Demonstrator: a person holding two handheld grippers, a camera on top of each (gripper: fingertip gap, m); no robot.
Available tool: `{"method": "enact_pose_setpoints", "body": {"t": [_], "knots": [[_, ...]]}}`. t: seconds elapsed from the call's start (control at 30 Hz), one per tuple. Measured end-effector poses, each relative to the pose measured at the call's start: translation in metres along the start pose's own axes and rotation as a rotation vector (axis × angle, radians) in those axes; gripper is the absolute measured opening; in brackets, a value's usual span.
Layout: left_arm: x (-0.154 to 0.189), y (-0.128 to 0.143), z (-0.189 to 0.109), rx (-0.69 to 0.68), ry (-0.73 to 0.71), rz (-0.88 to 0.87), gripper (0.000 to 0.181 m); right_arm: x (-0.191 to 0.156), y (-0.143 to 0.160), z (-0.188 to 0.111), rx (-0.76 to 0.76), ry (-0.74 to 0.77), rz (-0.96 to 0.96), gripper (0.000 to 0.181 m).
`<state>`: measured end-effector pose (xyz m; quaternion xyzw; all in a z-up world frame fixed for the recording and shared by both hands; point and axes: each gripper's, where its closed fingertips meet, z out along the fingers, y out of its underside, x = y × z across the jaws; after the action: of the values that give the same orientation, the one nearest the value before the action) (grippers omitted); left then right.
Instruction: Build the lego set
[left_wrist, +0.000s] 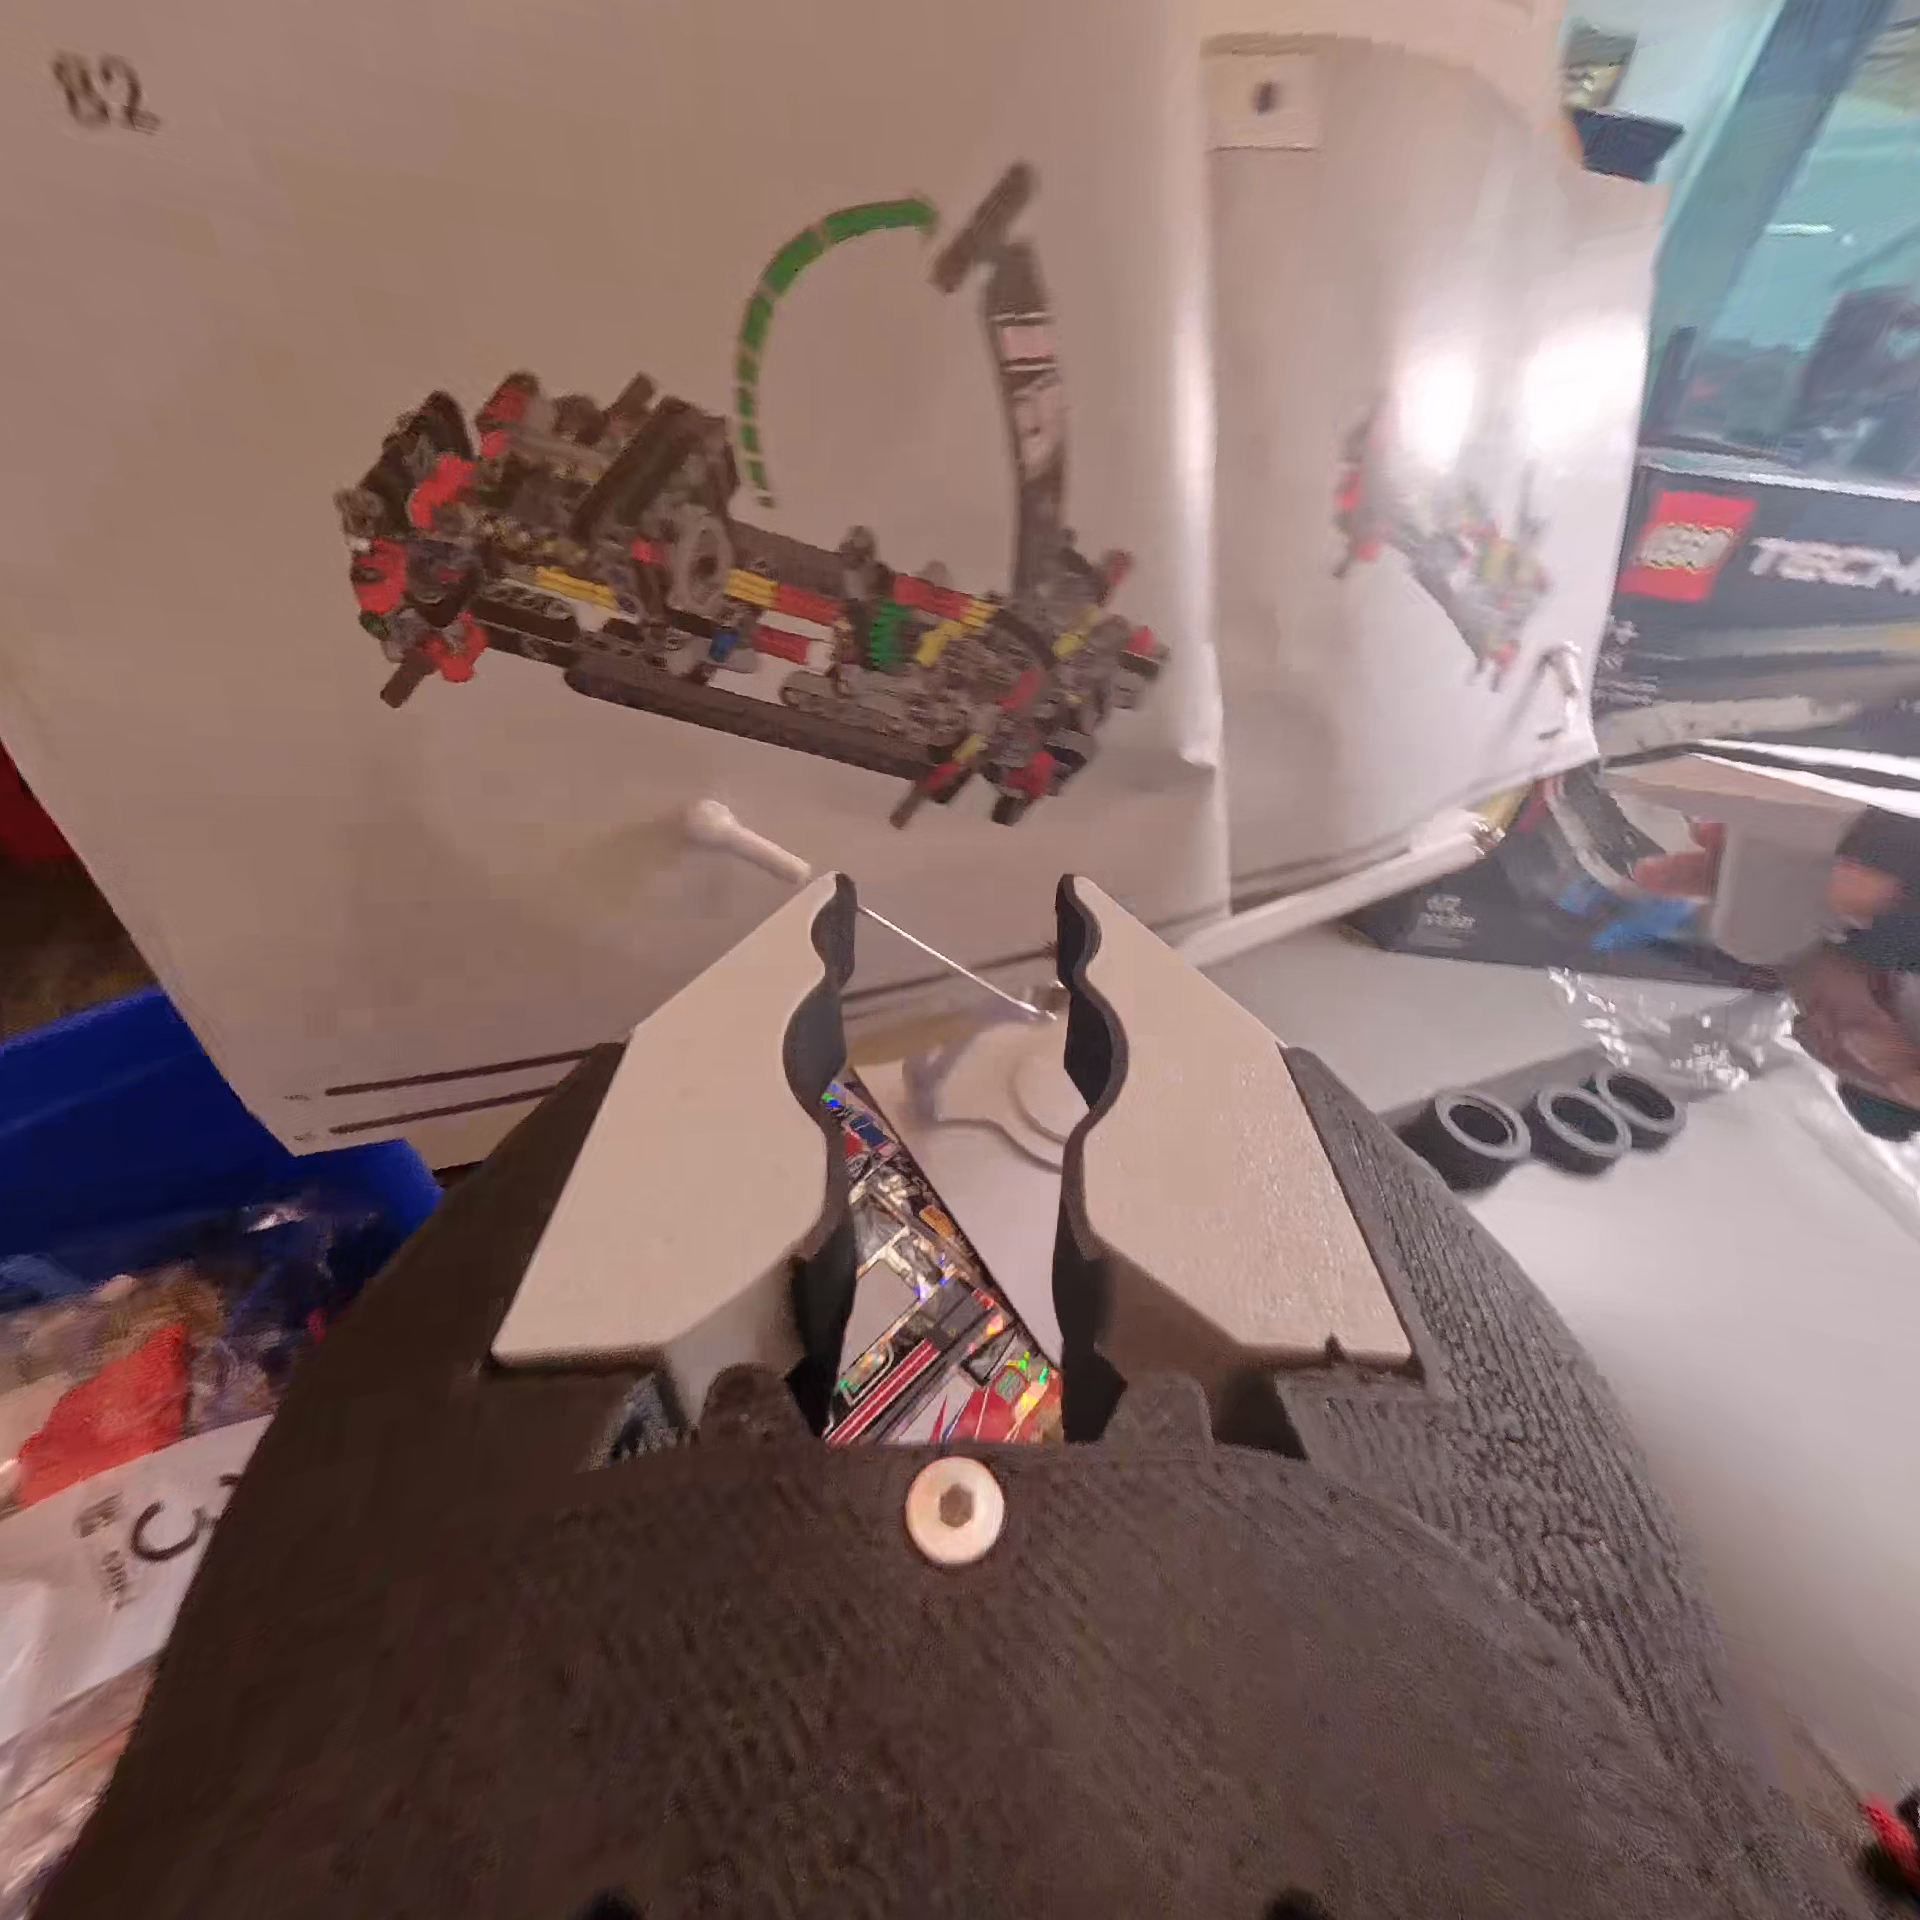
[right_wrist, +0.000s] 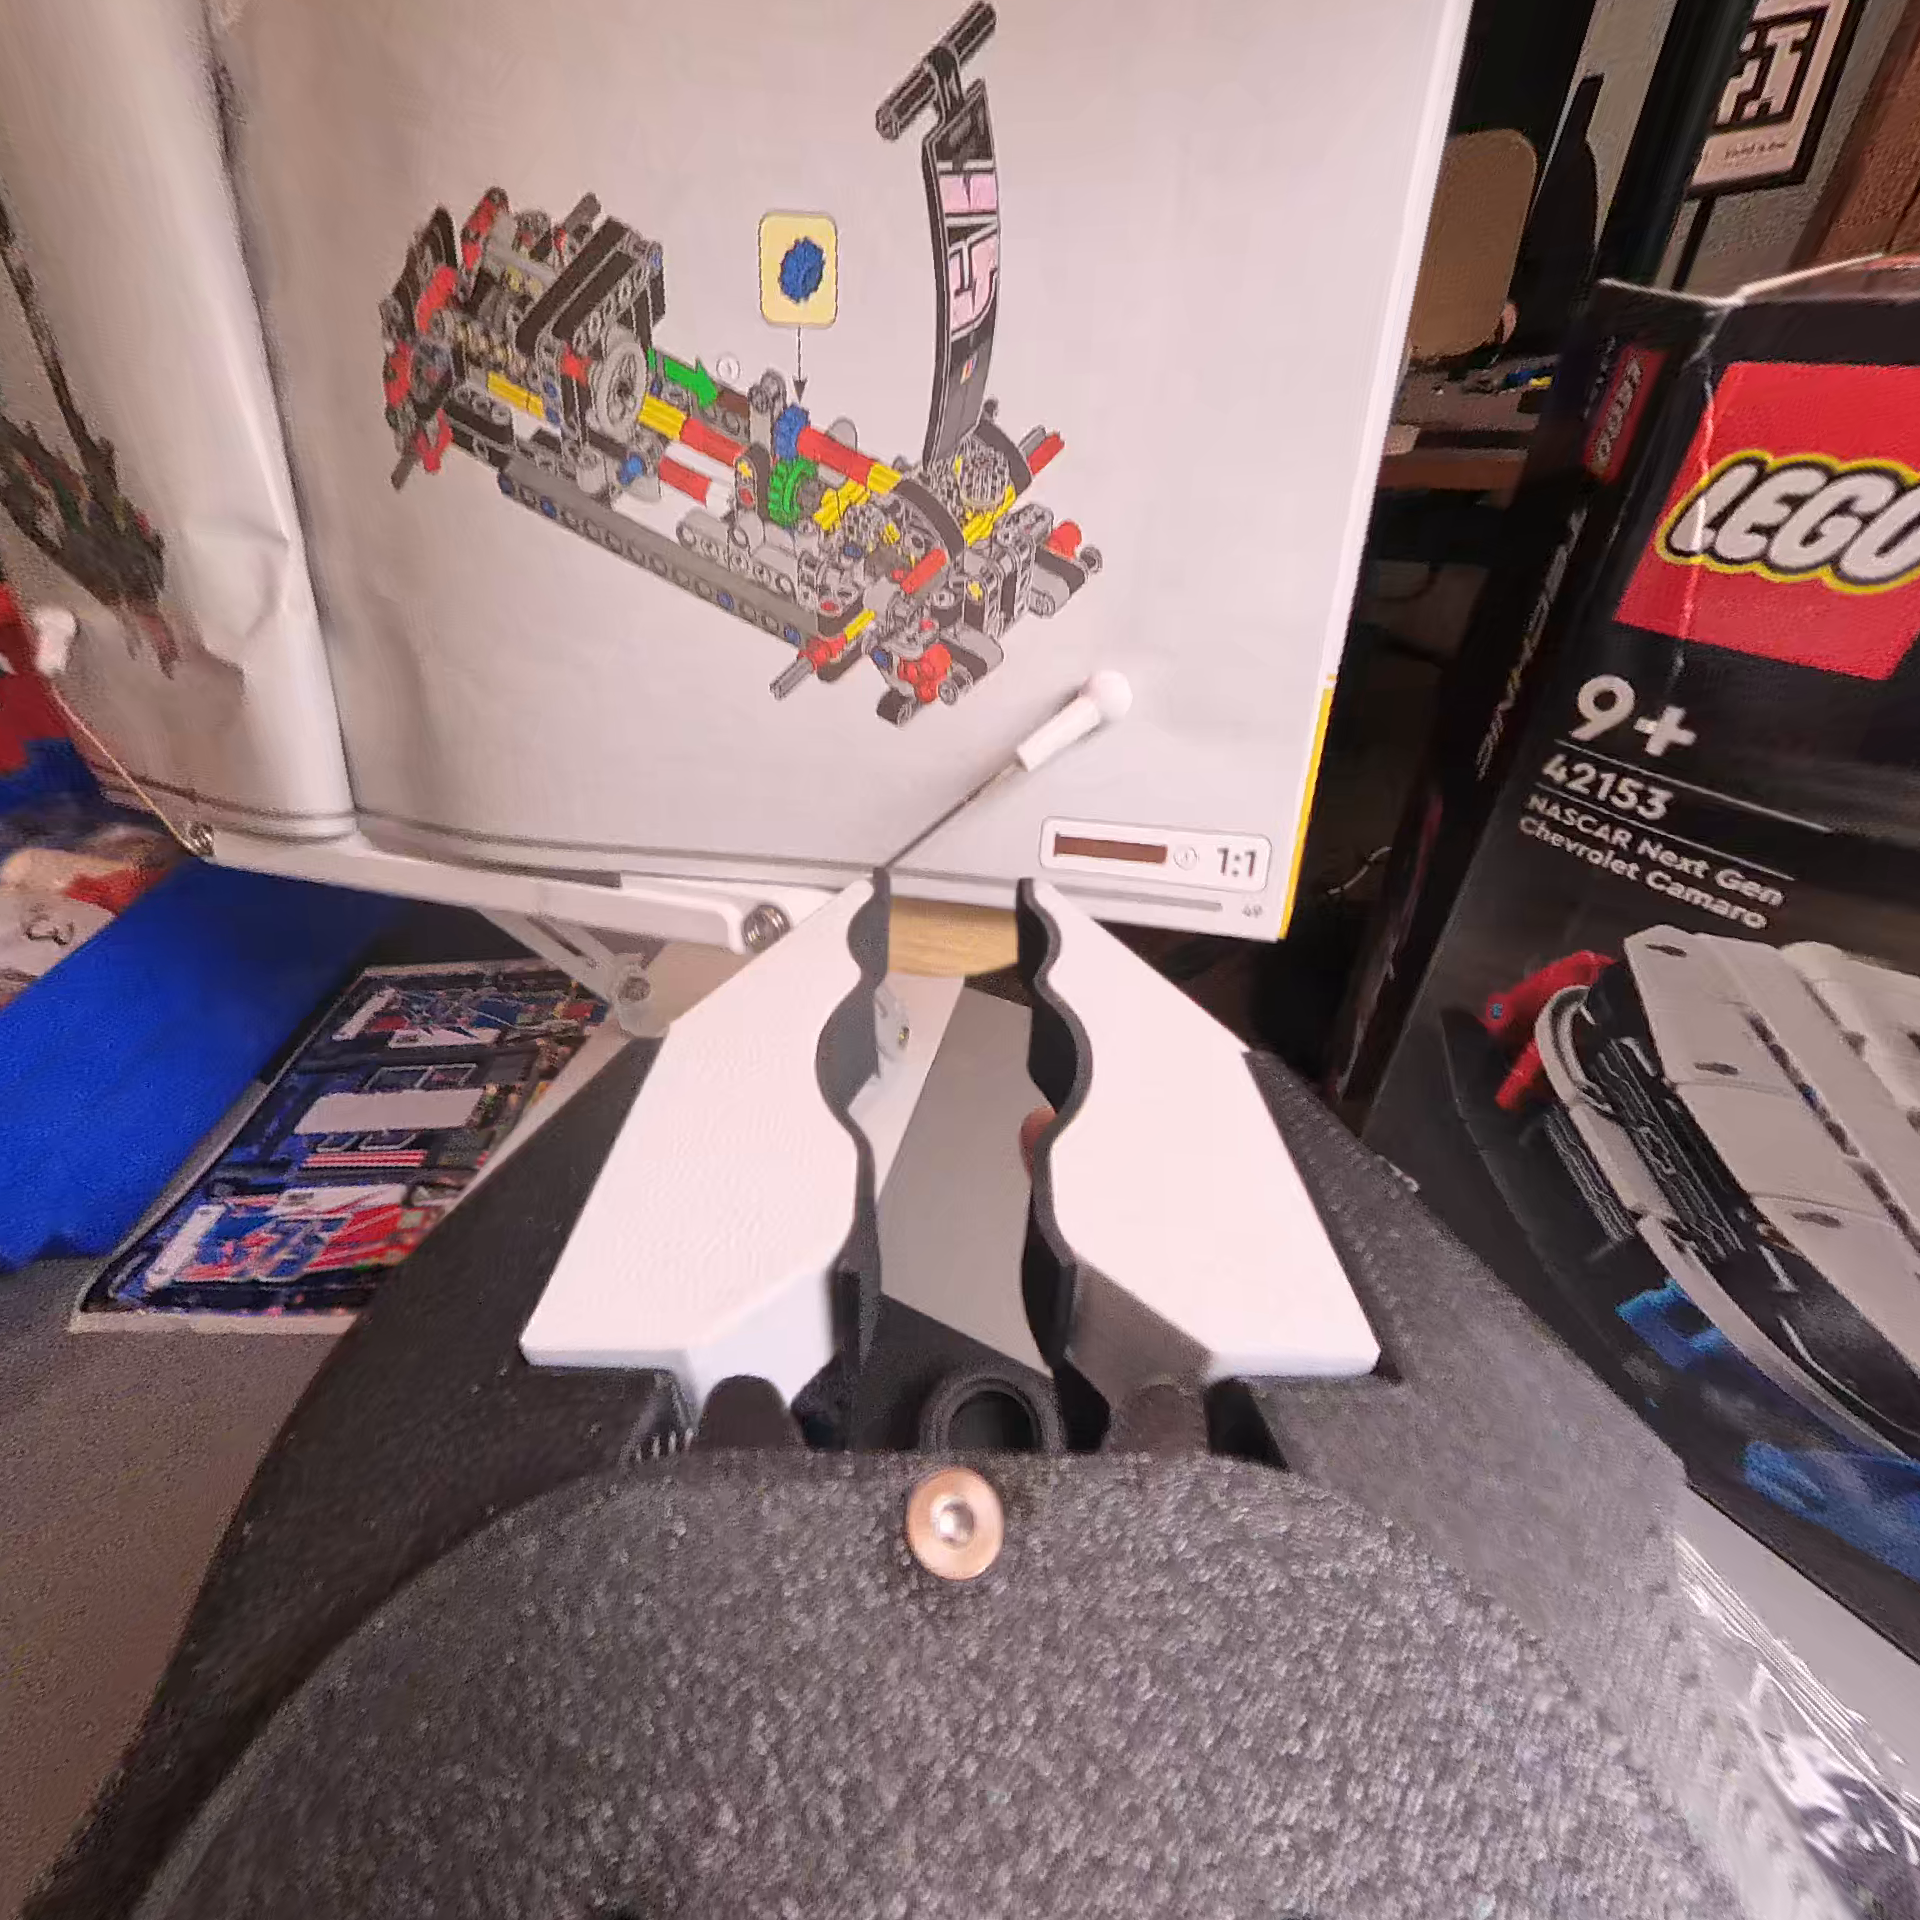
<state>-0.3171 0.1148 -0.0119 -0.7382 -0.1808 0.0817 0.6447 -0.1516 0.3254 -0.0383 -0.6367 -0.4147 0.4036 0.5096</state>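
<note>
Blue bin (left_wrist: 125, 1101) at left edge, open instruction booklet (left_wrist: 644, 665) propped upright across centre on white table (left_wrist: 1714, 1351), left gripper (left_wrist: 956, 904) and right gripper (right_wrist: 954, 894) both narrowly parted, empty, set box (right_wrist: 1714, 831) at right.

Blurred instruction booklet (left_wrist: 727, 520), box (right_wrist: 1714, 831) cut by the right edge, sticker sheet (left_wrist: 925, 1309) half-hidden behind fingers (left_wrist: 727, 1143).
</note>
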Motion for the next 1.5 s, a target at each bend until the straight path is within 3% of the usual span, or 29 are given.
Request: {"method": "enact_pose_setpoints", "body": {"t": [0.03, 0.1, 0.17, 0.23, 0.33, 0.53, 0.63, 0.77, 0.83, 0.93, 1.0, 1.07, 1.13, 1.23, 1.33, 1.5], "knots": [[-0.003, 0.001, 0.010, -0.007, 0.007, -0.041, 0.041, -0.002, -0.005, 0.005, -0.010, -0.006, 0.029, 0.030], [-0.005, 0.004, 0.024, -0.014, -0.009, -0.046, 0.030, -0.004, -0.003, 0.020, -0.082, -0.009, 0.088, 0.036], [-0.012, 0.006, 0.025, 0.002, -0.083, 0.040, 0.021, -0.006, -0.003, 0.028, -0.086, -0.016, 0.095, 0.015], [-0.020, 0.012, 0.019, 0.005, -0.114, 0.094, 0.012, -0.004, -0.001, 0.025, -0.038, -0.010, 0.088, 0.009], [-0.028, 0.036, 0.012, -0.040, -0.063, 0.052, 0.000, 0.000, 0.015, 0.018, -0.021, -0.033, 0.133, 0.014], [-0.027, 0.075, -0.002, -0.181, -0.009, -0.008, 0.002, -0.006, 0.035, 0.009, -0.126, -0.115, 0.375, 0.028], [-0.022, 0.058, -0.016, -0.118, 0.035, -0.046, 0.011, -0.001, 0.038, -0.003, -0.139, -0.118, 0.441, 0.039], [-0.026, 0.020, -0.024, -0.023, 0.000, 0.075, 0.023, 0.024, -0.002, -0.023, 0.003, 0.098, 0.071, 0.044], [-0.026, 0.012, -0.015, -0.046, -0.017, 0.134, 0.031, 0.010, -0.029, -0.016, 0.025, 0.084, -0.051, 0.058], [-0.037, 0.017, 0.008, -0.153, -0.090, 0.248, 0.046, -0.004, -0.061, 0.013, 0.002, 0.096, -0.215, 0.093], [-0.043, 0.018, 0.017, -0.182, -0.138, 0.345, 0.047, -0.007, -0.080, 0.035, -0.044, 0.106, -0.278, 0.116], [-0.044, 0.016, 0.018, -0.187, -0.139, 0.363, 0.048, -0.005, -0.098, 0.053, -0.089, 0.119, -0.312, 0.129], [-0.046, 0.016, 0.017, -0.186, -0.120, 0.349, 0.051, -0.010, -0.098, 0.067, -0.185, 0.077, -0.267, 0.138], [-0.047, 0.017, 0.016, -0.169, -0.094, 0.348, 0.053, -0.011, -0.094, 0.073, -0.235, 0.117, -0.292, 0.139], [-0.047, 0.017, 0.016, -0.154, -0.083, 0.341, 0.053, -0.010, -0.094, 0.070, -0.197, 0.145, -0.296, 0.128], [-0.048, 0.017, 0.017, -0.143, -0.073, 0.312, 0.055, -0.013, -0.082, 0.060, -0.197, 0.151, -0.395, 0.072]]}}
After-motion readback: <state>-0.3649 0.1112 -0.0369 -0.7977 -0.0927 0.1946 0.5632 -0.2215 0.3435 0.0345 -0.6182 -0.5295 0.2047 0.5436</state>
